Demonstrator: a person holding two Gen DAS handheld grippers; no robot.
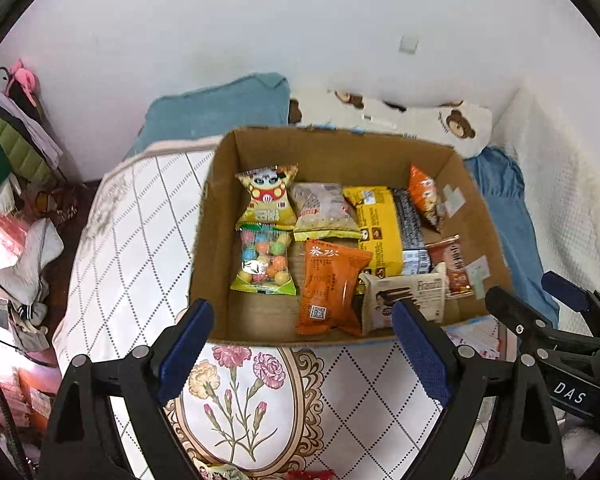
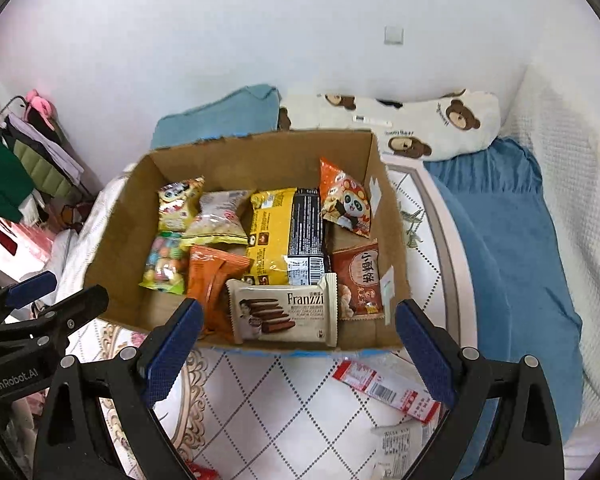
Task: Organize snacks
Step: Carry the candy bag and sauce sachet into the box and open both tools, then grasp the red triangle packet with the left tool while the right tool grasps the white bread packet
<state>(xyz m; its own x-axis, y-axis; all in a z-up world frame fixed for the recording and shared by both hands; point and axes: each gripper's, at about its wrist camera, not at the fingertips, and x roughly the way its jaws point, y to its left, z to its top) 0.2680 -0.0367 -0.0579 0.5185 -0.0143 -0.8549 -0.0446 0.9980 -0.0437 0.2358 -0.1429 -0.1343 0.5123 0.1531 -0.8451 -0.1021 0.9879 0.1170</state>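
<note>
**A:** So where's the box [image 1: 340,152] relative to the tongs? From the left view it sits on the bed [image 1: 112,248] right ahead of the left tongs [image 1: 304,344], near wall just past the blue pads. The left tongs are spread wide with nothing between them.

**B:** Same deal on the right. The right tongs [image 2: 296,344] are wide apart too and empty, with the box's front wall straight ahead. The Franzzi pack [image 2: 284,312] leans on that front wall, pretty much between the fingers in the picture, but not touched.

**A:** Snack count in the box? I get nine: yellow cartoon bag [image 1: 266,198], candy ball bag [image 1: 265,260], pale bag [image 1: 324,212], orange pack [image 1: 328,284], yellow pack [image 1: 378,228], dark bar [image 1: 410,232], Franzzi, panda bag [image 2: 346,200] propped against the right wall, and a red-brown pack [image 2: 360,276] below it.

**B:** Yep, nine, one of each. Outside the box there's a red-and-white packet [image 2: 384,388] on the bed just beside the right finger, and a white wrapper [image 2: 400,436] below it. Something red peeks in at the bottom edge, can't tell what.

**A:** Around it: teal pillow [image 1: 220,112] and bear pillow [image 2: 440,124] behind the box, blue blanket [image 2: 512,240] to the right, clothes rack [image 1: 12,140] far left. Only the cardboard wall stands between tongs and snacks.
</note>
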